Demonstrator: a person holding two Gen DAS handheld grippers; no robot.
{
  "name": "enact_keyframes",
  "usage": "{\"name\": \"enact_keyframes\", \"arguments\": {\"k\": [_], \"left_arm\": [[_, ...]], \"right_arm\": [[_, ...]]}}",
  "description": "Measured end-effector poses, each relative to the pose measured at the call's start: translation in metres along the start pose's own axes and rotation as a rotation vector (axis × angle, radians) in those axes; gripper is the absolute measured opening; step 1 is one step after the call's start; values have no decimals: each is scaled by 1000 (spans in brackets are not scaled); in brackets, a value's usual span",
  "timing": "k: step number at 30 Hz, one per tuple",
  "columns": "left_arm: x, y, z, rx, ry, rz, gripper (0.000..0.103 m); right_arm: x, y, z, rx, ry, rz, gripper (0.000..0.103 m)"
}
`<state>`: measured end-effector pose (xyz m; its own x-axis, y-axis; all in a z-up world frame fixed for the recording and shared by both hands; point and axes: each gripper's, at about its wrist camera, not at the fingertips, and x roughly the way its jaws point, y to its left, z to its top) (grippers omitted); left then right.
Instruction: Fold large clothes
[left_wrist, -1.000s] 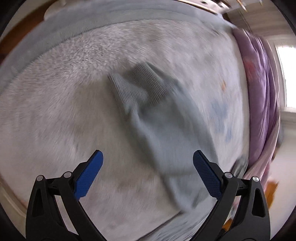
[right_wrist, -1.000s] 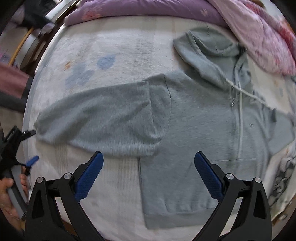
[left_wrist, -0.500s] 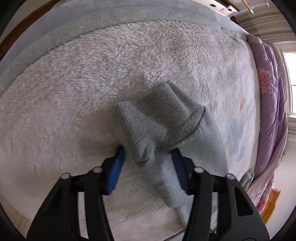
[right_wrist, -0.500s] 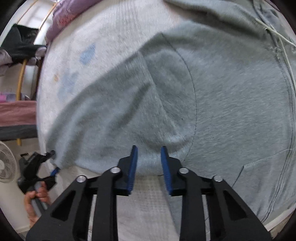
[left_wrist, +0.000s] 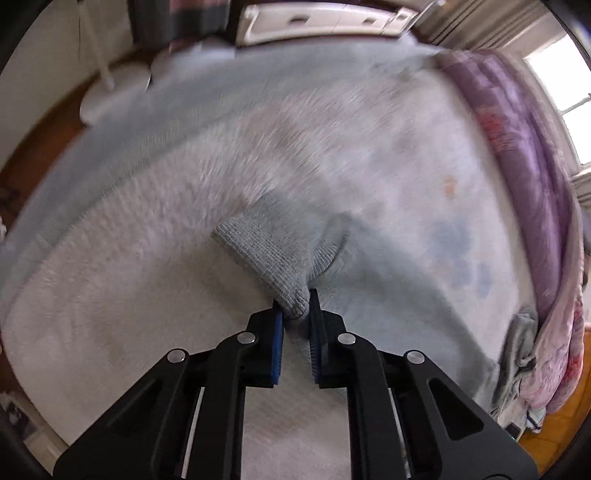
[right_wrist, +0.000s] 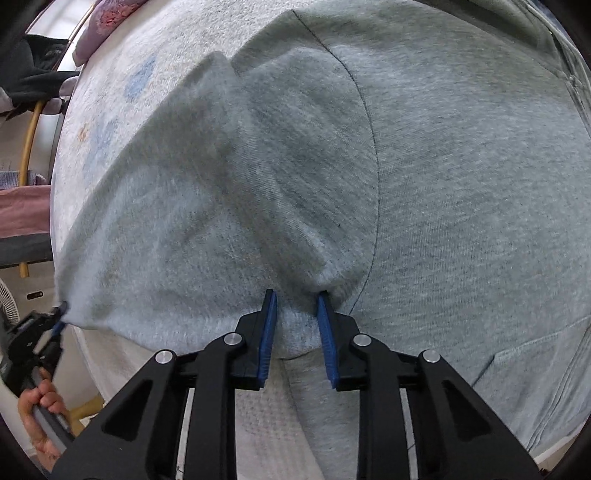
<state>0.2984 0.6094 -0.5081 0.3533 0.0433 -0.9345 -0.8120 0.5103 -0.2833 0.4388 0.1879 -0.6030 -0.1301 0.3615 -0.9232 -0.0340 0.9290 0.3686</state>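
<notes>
A grey zip hoodie (right_wrist: 461, 184) lies spread on a fluffy white blanket (left_wrist: 129, 302) over a bed. My left gripper (left_wrist: 295, 301) is shut on the ribbed cuff (left_wrist: 273, 254) of its sleeve and holds it lifted off the blanket. My right gripper (right_wrist: 295, 299) is shut on the lower edge of the same sleeve (right_wrist: 221, 206) near the armpit seam, and the cloth is bunched up between the pads. The left gripper (right_wrist: 55, 321) also shows at the far left of the right wrist view, at the sleeve's end.
A purple and pink quilt (left_wrist: 524, 155) is piled along the far side of the bed. A white fan base (left_wrist: 110, 96) stands on the floor past the bed edge. A fan (right_wrist: 9, 302) and a chair with dark clothes (right_wrist: 37, 74) stand at the left.
Both grippers came down onto the sleeve and closed from wide open. The left now pinches the cuff and has lifted it; the right now pinches the sleeve's lower edge.
</notes>
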Motion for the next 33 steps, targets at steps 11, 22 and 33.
{"name": "enact_keyframes", "arguments": {"k": [11,22,33], "left_arm": [[-180,-202,-106,399,-356,-186,11],[-118,-471,-334,805,-230,-366,11],[55,-551,-526,1117,73,-183,11]], "right_arm": [[-101,-90,-9,32,-80,229,28],[-299,-330,-14,44,-314,-87,34],[-374,-565,-3,442,-439,-225,43]]}}
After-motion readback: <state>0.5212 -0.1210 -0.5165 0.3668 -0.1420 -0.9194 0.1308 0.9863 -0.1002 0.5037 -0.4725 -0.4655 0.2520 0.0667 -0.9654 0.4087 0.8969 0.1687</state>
